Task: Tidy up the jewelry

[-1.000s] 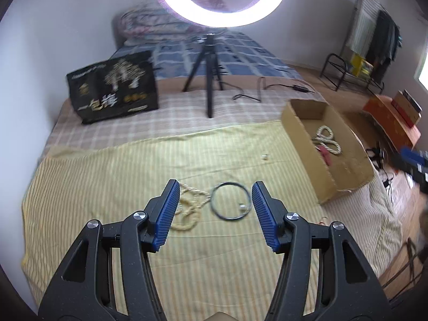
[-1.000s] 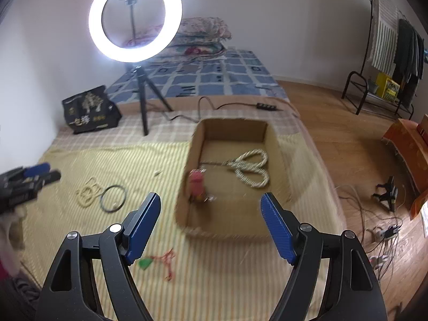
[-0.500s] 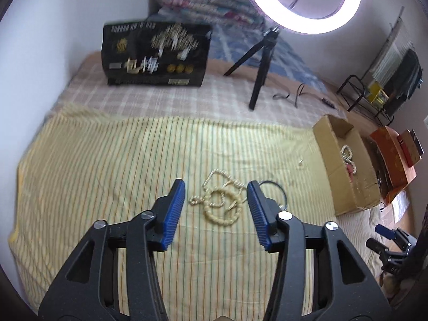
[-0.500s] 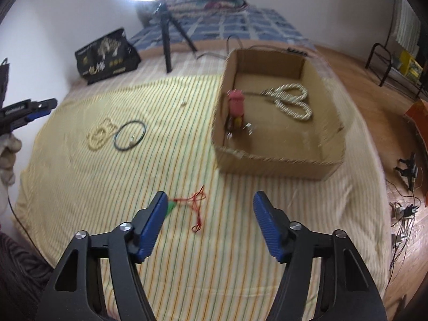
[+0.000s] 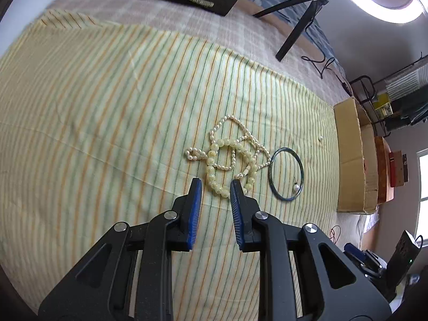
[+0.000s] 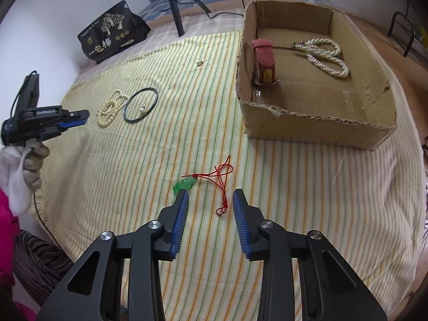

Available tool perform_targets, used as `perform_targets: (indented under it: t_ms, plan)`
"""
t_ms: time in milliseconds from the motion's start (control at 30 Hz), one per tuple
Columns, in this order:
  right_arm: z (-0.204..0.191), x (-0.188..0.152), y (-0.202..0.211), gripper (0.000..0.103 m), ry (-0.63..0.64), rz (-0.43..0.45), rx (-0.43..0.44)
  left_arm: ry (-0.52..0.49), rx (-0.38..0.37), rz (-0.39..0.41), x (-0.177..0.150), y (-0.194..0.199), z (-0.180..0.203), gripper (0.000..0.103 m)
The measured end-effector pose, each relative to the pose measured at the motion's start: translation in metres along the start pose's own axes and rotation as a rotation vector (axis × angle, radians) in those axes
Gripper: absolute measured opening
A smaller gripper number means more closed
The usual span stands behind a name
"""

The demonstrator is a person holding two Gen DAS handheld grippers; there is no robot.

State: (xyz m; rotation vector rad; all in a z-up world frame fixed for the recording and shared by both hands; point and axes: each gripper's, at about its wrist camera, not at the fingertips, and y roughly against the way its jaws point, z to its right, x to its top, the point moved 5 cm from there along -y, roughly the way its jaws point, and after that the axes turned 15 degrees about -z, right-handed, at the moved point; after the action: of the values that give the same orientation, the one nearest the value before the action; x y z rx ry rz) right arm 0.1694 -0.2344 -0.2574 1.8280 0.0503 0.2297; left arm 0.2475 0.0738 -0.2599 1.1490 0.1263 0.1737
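Black bag (image 6: 113,30) at the far left reads "一包梅". Left gripper (image 5: 214,184) jaws parted around the bead bracelet (image 5: 230,165) tangled with a pearl necklace (image 5: 240,133); right gripper (image 6: 210,200) released over the red-cord pendant (image 6: 187,183), cord trailing right.

A: What do the tools look like?

B: The left two-finger gripper (image 5: 214,187) has matte black plastic arms with triangular cut-outs, silver round screw heads at the pivots, and blue ribbed pads (image 5: 194,208) lining the fingers. The right two-finger gripper (image 6: 210,200) is built the same way.

A: And the person?

B: In the right wrist view, a white fabric-gloved hand (image 6: 24,160) grips the left tool's black handle, which carries small pale lettering. A thin black cable (image 6: 45,227) hangs below, beside a bright pink sleeve (image 6: 6,227).
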Motion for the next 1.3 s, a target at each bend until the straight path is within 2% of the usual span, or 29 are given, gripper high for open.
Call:
perform_targets:
  t_ms: [33,267,500,667,867,1200,1267,1300]
  plan:
    - [0.0,0.0,-0.001,0.027,-0.001,-0.006,0.007,0.001,0.006,-0.005,0.0,-0.003,0.001,0.018]
    - [0.002,0.0,-0.005,0.022,-0.008,-0.021,0.018,0.02,0.019,-0.021,0.004,-0.014,0.0,0.017]
    - [0.003,0.004,-0.008,0.022,-0.012,-0.025,0.021,0.035,0.032,-0.027,0.01,-0.023,0.003,0.017]
    - [0.003,0.005,-0.013,0.022,-0.01,-0.035,0.016,0.021,0.084,-0.033,0.013,-0.032,0.003,0.012]
    - [0.001,0.01,-0.019,0.022,-0.001,-0.042,0.006,0.008,0.092,-0.024,0.013,-0.032,0.002,0.009]
    - [-0.005,0.015,-0.042,0.022,0.063,-0.081,-0.144,-0.003,0.108,-0.01,0.013,-0.032,0.004,0.006]
    - [-0.009,0.016,-0.046,0.014,0.095,-0.082,-0.184,-0.002,0.107,-0.008,0.013,-0.031,0.004,0.005]
    - [-0.011,0.016,-0.046,0.004,0.106,-0.081,-0.193,-0.003,0.106,-0.008,0.013,-0.031,0.004,0.005]
